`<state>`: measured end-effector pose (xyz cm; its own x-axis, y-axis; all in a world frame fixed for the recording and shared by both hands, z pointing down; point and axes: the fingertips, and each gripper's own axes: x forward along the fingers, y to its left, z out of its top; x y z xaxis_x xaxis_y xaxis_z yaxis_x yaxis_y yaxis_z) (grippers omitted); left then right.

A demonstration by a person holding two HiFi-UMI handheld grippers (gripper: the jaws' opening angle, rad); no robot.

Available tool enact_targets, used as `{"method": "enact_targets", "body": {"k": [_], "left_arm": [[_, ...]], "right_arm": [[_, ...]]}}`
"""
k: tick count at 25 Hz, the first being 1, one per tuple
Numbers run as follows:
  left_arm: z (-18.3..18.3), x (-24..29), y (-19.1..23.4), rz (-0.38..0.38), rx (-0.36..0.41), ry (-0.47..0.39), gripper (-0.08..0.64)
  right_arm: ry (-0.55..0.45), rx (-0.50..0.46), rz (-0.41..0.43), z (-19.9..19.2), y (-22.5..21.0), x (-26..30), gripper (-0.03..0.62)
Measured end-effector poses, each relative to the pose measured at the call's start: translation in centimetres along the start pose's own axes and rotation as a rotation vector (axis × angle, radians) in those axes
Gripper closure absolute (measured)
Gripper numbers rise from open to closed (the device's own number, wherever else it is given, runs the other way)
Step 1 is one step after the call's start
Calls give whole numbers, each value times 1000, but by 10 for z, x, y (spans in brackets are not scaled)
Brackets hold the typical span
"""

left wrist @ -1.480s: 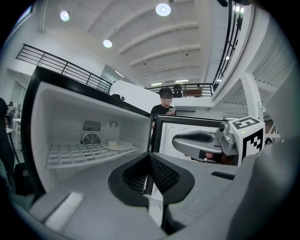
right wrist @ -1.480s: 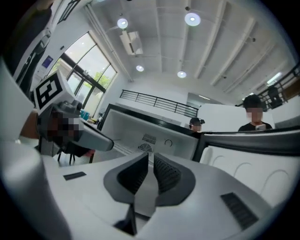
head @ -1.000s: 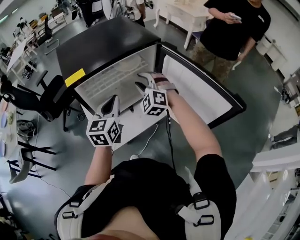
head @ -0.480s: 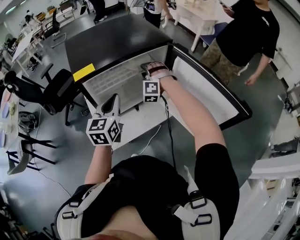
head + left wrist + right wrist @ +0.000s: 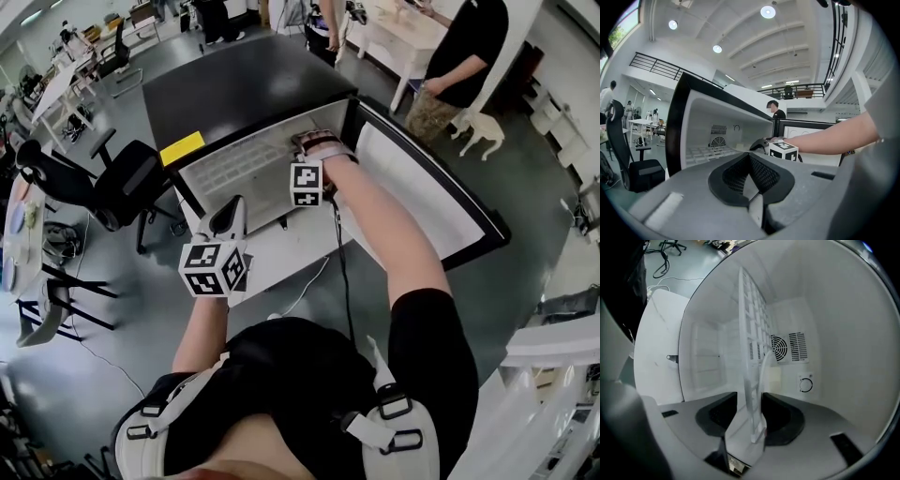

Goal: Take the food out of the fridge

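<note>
A small fridge [image 5: 244, 84] with a black top stands open, its door [image 5: 422, 187] swung out to the right. My right gripper [image 5: 305, 142] reaches into the white compartment. Its jaws have just been opening and stand wide on either side of the white wire shelf [image 5: 752, 380], whose front edge lies between them untouched. I see no food inside. My left gripper [image 5: 230, 214] hovers in front of the fridge, its fingers together and empty. In the left gripper view the fridge [image 5: 677, 122] and my right gripper [image 5: 759, 144] lie ahead.
A fan vent [image 5: 778, 348] and a dial [image 5: 805, 385] sit on the fridge's back wall. A black office chair [image 5: 127, 187] stands left of the fridge. A person [image 5: 459, 56] stands by a white table [image 5: 403, 28] behind the door. A cable [image 5: 309, 281] trails on the floor.
My right gripper has gone deeper and lower into the fridge and rolled over. The left gripper has hardly moved. The person at the back has stepped away to the right.
</note>
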<state>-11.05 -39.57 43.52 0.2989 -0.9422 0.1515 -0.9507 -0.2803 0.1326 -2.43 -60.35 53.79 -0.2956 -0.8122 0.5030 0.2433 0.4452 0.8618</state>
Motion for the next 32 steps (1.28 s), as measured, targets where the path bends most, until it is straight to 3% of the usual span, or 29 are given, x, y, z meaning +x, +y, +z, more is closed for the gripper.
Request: {"method": "enact_targets", "body": {"k": [2,4,9,17,22,32], "left_arm": [[-1,2,3,-1,-4,4,560],[0,4,4,-5,-8,4,560],[1,9,-11,-44,1,4,560],[-3,14,-31,-89,7,16,560],[-3,15,-38,-97,7,20,560],[1,16,-42,-98,10,13,560]], "right_arm": [[-10,-21,-25,3,-2,-8,442],[-20,-43,-64,6,-6,-15,514],[-30,-62,-124,8,-6,-35,565],[-35,-92,-217,8,-1,-67,574],[-83,-20,-240,11,7,-95,574],[-179,24,-299,13,2,-178,574]]}}
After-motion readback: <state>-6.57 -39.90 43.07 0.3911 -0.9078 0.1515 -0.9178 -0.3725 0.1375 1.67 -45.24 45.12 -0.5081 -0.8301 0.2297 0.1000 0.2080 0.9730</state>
